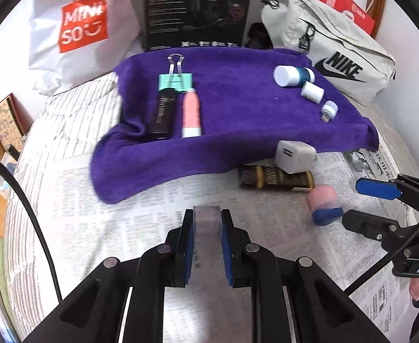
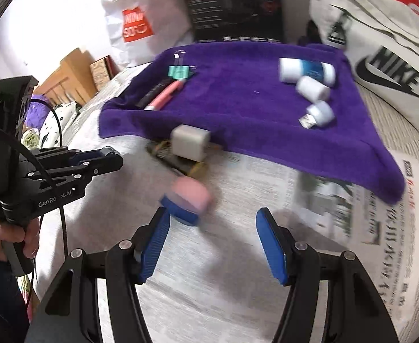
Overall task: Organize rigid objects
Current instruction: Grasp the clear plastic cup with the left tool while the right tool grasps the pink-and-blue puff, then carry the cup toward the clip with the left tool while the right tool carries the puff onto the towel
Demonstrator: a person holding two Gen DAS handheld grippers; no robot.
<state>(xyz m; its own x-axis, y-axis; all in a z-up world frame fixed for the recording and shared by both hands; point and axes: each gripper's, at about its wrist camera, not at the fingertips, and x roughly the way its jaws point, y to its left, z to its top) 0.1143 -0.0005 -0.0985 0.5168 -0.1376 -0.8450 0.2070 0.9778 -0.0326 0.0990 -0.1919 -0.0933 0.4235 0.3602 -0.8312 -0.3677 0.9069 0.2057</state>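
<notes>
A purple towel [image 1: 238, 108] [image 2: 238, 108] lies on newspaper. On it lie a teal binder clip [image 1: 175, 81], a black tube [image 1: 163, 114], a pink tube [image 1: 191, 114], a white-and-blue bottle [image 1: 293, 75] and two small white pieces [image 1: 312, 92]. A white charger cube [image 1: 295, 156] [image 2: 191, 143] rests on a brown tube [image 1: 276, 180] at the towel's front edge. A pink-and-blue cylinder [image 1: 325, 204] [image 2: 188, 198] lies on the newspaper. My left gripper [image 1: 208, 243] [image 2: 103, 161] is shut on a clear flat piece [image 1: 208, 228]. My right gripper [image 2: 212, 245] [image 1: 366, 203] is open, just behind the cylinder.
A white Miniso bag [image 1: 75, 28], a black box [image 1: 198, 8] and a grey Nike bag [image 1: 332, 54] stand behind the towel. Newspaper [image 1: 152, 200] covers the surface. Cardboard and clutter lie off the left edge.
</notes>
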